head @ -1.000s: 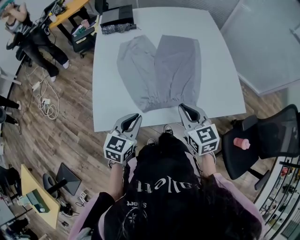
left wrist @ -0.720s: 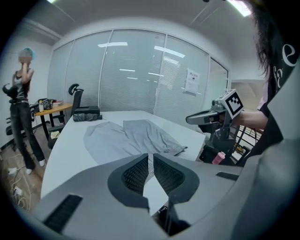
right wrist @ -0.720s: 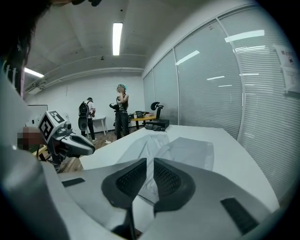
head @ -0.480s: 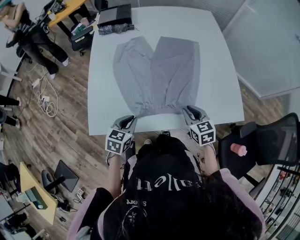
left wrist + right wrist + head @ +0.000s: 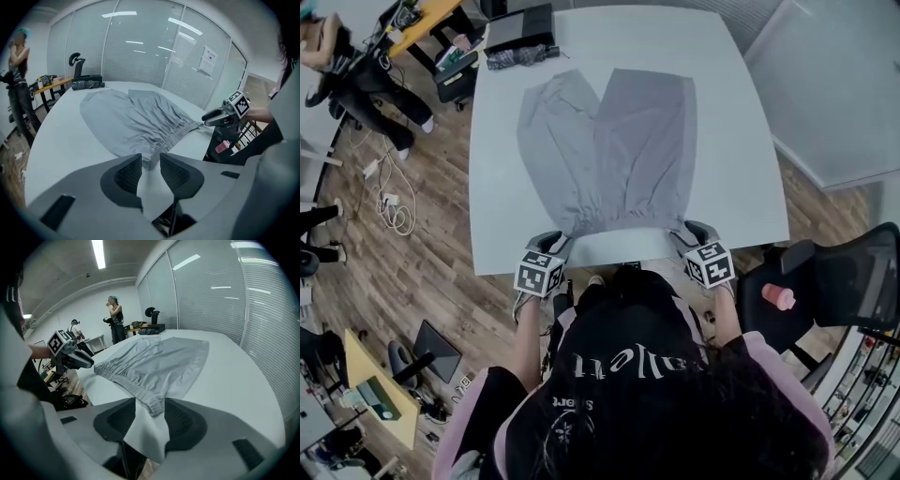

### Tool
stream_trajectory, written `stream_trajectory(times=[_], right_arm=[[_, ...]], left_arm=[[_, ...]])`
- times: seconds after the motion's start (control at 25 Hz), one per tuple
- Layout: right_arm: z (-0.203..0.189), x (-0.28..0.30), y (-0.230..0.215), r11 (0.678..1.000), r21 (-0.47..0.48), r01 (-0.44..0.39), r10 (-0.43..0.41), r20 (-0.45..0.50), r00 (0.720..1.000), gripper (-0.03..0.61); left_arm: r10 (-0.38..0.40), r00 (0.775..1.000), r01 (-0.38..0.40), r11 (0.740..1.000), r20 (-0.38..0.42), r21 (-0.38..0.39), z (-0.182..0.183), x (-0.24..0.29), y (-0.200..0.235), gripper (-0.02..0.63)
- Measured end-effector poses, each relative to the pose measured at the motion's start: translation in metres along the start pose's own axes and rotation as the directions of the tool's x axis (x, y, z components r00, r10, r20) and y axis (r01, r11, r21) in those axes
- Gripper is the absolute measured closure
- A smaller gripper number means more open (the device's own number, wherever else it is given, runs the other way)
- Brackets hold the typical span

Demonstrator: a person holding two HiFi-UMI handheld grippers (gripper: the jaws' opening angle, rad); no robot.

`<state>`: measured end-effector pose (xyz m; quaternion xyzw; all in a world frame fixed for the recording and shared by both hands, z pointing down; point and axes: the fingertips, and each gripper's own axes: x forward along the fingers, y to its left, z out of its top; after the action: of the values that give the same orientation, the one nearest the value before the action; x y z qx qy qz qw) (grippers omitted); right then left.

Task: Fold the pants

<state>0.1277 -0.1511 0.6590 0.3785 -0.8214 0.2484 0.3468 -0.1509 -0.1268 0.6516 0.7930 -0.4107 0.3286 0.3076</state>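
Observation:
Grey pants (image 5: 609,150) lie flat on the white table (image 5: 731,141), with the elastic waistband at the near edge and the legs pointing away. My left gripper (image 5: 551,242) is at the waistband's left corner. In the left gripper view its jaws (image 5: 150,158) are opening, and the corner of the pants (image 5: 136,122) lies just beyond the tips, not pinched. My right gripper (image 5: 689,232) is at the right corner. In the right gripper view its jaws (image 5: 150,404) are opening wide, with the waistband corner (image 5: 153,405) lying loose between them.
A black box (image 5: 520,26) and a dark bundle of cloth (image 5: 520,56) sit at the table's far left corner. To the right stands a black office chair (image 5: 844,281) with a pink bottle (image 5: 778,297) on it. A person (image 5: 347,66) stands at the far left, beside a desk and floor cables.
Both grippers have come down and forward from in front of my body to the near table edge, and now sit at the two waistband corners. The pants have not moved.

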Motion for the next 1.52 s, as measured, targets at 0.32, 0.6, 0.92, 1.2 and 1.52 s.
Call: stream_trajectory(times=[0.32,0.6,0.92,1.2,1.52], right_arm=[[-0.019,0.021,-0.008,0.999,-0.030,0.012,-0.015,-0.084,0.996,0.387],[-0.023,0.029,-0.012,0.999,0.016,0.045,-0.043,-0.104,0.994,0.456],[-0.006,0.015,0.001,0.996,0.090,-0.007,0.009,-0.022,1.000,0.486],[0.020,-0.010,0.009,0.998,0.064,-0.004,0.000,0.060,0.998,0.486],[0.061,-0.058,0.023,1.000,0.019,0.001,-0.005,0.173,0.985,0.488]], left_arm=[[-0.004,0.996,0.004,1.000,-0.089,0.005,-0.015,0.022,-0.002,0.403],[0.046,0.996,-0.049,0.998,-0.073,-0.044,-0.011,0.035,0.005,0.466],[0.033,0.999,-0.030,0.990,0.017,-0.138,-0.005,0.018,0.007,0.552],[0.030,0.993,-0.027,0.999,0.111,-0.032,0.022,-0.016,-0.003,0.557],[0.020,0.964,-0.036,0.998,0.266,0.056,0.063,-0.069,-0.016,0.561]])
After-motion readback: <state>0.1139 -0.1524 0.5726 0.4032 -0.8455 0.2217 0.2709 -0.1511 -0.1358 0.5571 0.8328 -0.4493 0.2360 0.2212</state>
